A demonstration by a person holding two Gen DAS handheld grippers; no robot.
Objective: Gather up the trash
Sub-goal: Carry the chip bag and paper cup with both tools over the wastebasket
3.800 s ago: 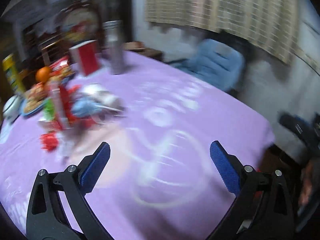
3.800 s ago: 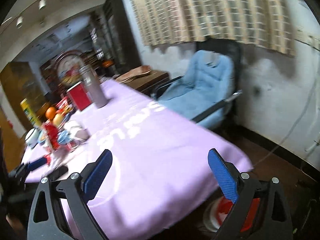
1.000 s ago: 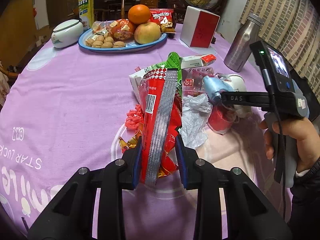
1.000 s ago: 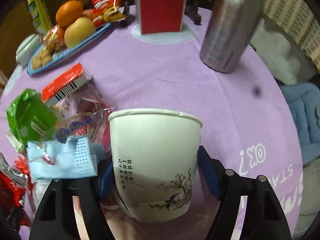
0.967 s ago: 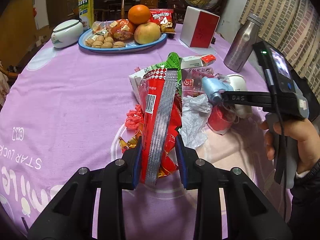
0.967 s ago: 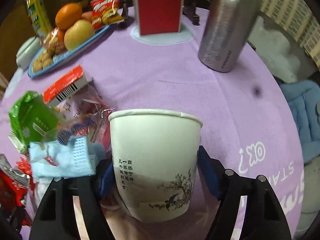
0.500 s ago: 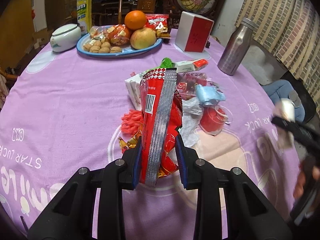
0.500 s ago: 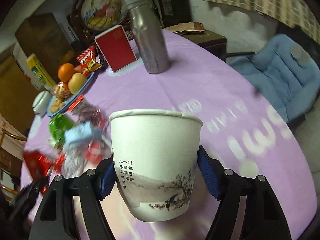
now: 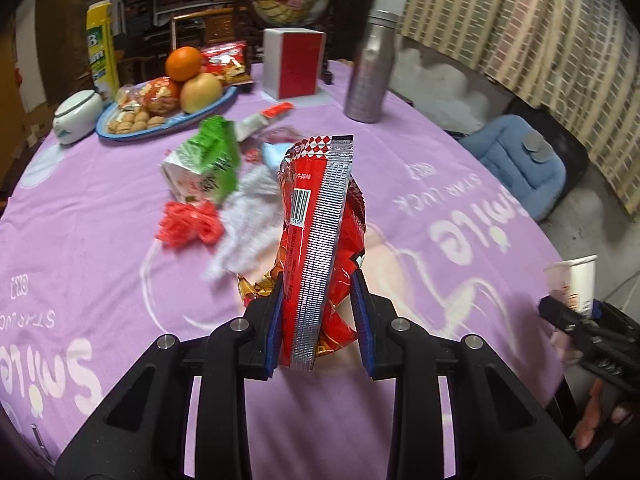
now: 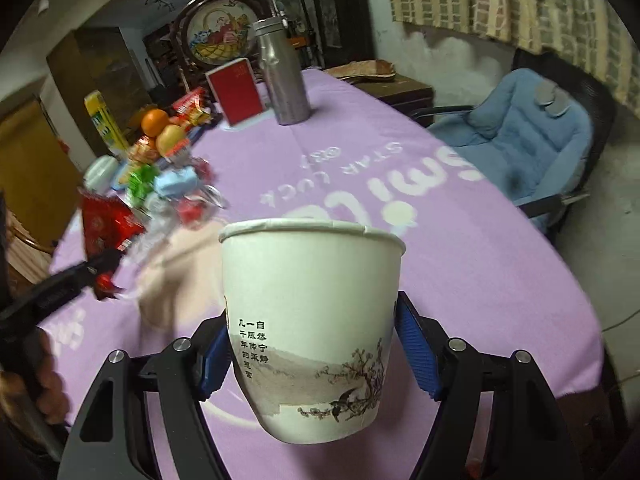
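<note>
My left gripper (image 9: pixel 318 322) is shut on a red and silver snack wrapper (image 9: pixel 318 232) that stands up between its blue pads, lifted above the purple tablecloth (image 9: pixel 100 208). Behind it lies the trash pile: a green carton (image 9: pixel 206 166), a red plastic scrap (image 9: pixel 186 226) and crumpled clear film (image 9: pixel 250 220). My right gripper (image 10: pixel 312 354) is shut on a white paper cup (image 10: pixel 316 320) with a painted branch, held upright over the table's near right edge. That cup (image 9: pixel 572 282) and gripper also show at the far right in the left wrist view.
A blue plate (image 9: pixel 160 122) with fruit and nuts, a white lidded bowl (image 9: pixel 78 114), a red and white box (image 9: pixel 294 62) and a steel bottle (image 9: pixel 370 78) stand at the table's far side. A blue padded chair (image 10: pixel 524 132) is beside the table on the right.
The right gripper has lifted the cup out of the pile and carried it to the table's right edge. The left gripper has raised the wrapper and pulled back from the pile.
</note>
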